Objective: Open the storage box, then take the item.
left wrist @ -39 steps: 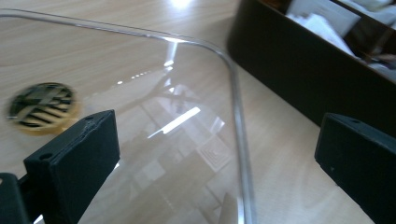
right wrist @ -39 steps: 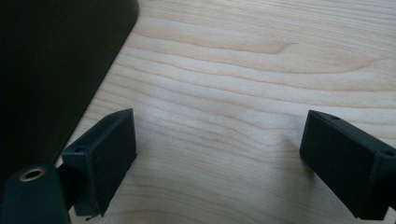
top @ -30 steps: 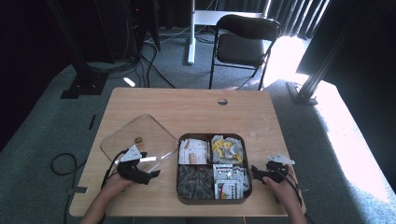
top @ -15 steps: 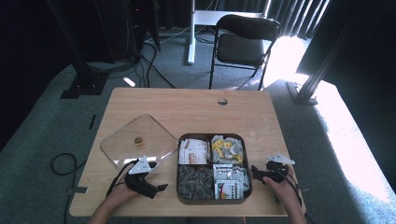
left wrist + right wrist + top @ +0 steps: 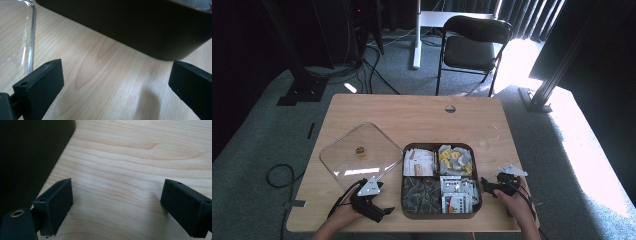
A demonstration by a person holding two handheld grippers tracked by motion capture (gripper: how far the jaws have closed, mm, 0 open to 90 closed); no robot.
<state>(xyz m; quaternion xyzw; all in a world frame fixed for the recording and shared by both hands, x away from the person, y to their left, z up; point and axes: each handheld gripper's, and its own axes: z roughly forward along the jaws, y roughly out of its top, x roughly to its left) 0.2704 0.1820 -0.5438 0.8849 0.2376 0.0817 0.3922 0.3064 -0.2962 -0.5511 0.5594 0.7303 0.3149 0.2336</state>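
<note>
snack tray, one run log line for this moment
snack tray: open, four compartments filled | clear lid: flat on table, left of tray | left gripper: open, empty | right gripper: open, empty

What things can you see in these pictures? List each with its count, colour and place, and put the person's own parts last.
table: one, light wood, centre.
compartment box: one, dark brown, four sections of packets, table front.
clear lid: one, transparent with a small gold knob, flat on the table left of the box.
chair: one, black, beyond the table.
cables: black, on the grey floor.
left tongs: one, black, open, left of the box.
right tongs: one, black, open, right of the box.
</note>
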